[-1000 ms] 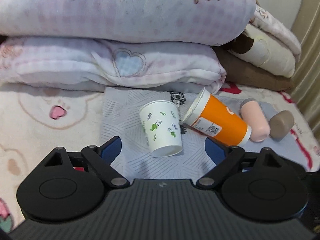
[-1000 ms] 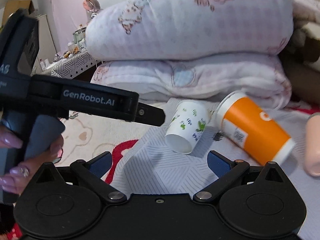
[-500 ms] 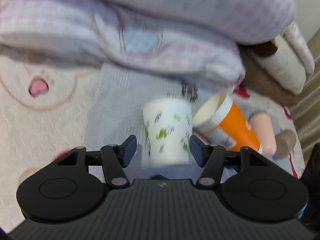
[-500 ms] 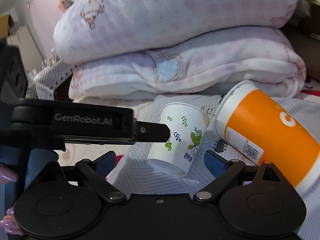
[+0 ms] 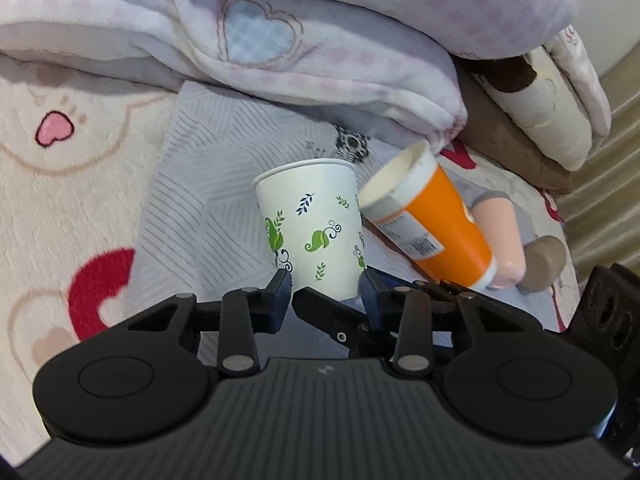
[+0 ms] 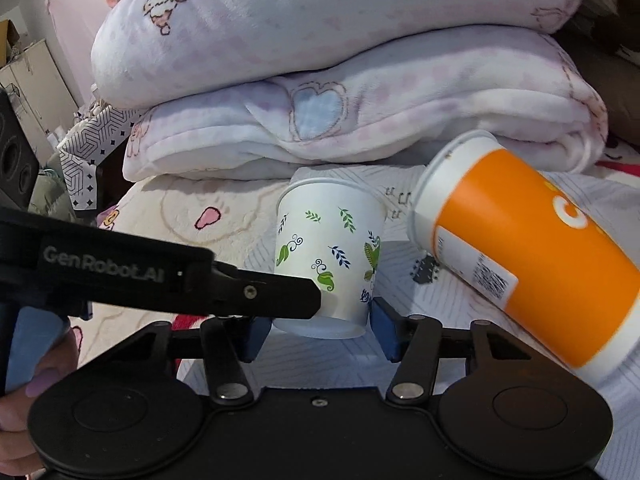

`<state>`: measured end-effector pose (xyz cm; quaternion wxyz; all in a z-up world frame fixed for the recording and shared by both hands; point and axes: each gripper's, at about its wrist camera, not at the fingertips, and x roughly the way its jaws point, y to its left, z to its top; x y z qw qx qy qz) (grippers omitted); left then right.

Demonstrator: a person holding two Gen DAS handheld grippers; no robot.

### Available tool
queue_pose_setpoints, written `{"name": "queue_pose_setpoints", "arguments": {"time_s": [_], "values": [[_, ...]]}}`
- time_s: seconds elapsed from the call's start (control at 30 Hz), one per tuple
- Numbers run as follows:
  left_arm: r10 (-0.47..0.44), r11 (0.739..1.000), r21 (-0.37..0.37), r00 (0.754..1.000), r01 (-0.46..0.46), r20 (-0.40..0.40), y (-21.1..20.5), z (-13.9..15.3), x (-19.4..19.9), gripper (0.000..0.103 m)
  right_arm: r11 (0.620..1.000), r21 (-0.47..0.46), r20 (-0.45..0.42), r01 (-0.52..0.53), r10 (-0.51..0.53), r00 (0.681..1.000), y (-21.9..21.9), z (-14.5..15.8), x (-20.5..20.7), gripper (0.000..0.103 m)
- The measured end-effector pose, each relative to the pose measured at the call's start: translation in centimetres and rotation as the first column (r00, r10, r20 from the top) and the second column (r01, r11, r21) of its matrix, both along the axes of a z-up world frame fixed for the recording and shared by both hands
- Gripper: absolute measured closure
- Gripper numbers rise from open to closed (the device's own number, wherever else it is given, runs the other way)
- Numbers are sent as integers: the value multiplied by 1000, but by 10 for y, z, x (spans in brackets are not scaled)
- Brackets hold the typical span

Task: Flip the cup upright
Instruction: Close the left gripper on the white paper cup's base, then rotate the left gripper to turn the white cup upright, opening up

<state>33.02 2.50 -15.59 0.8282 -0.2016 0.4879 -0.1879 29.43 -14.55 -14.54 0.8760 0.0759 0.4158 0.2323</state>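
A white paper cup with green leaf prints (image 5: 312, 228) lies on a grey striped cloth (image 5: 208, 200), mouth facing away, base toward me. My left gripper (image 5: 325, 290) is closed around its base end, both blue pads touching its sides. In the right wrist view the same cup (image 6: 330, 248) sits between my right gripper's (image 6: 320, 330) blue pads, which flank its base; whether they press it is unclear. The left gripper's black finger (image 6: 256, 292) crosses in from the left onto the cup.
A large orange cup (image 5: 432, 220) lies on its side right of the white cup, also in the right wrist view (image 6: 528, 256). Pink (image 5: 500, 236) and brown (image 5: 546, 258) objects lie beyond it. Folded blankets (image 5: 280, 40) are stacked behind.
Both grippers have moved forward to the white cup and narrowed around its base. The left went from wide open to closed on the cup.
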Motion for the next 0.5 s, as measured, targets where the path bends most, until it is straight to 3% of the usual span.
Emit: {"name": "queue_pose_setpoints", "arguments": {"time_s": [0.17, 0.27, 0.5], "values": [[-19, 999, -40, 999, 18, -29, -5, 8, -12, 66, 999, 28, -26, 34, -33, 999, -13, 6, -15, 43], [-53, 998, -20, 996, 52, -72, -15, 15, -30, 66, 999, 28, -50, 25, -23, 998, -23, 12, -30, 43], [-175, 985, -13, 981, 174, -81, -54, 29, -72, 66, 998, -54, -58, -12, 9, 998, -43, 30, -84, 43]]}}
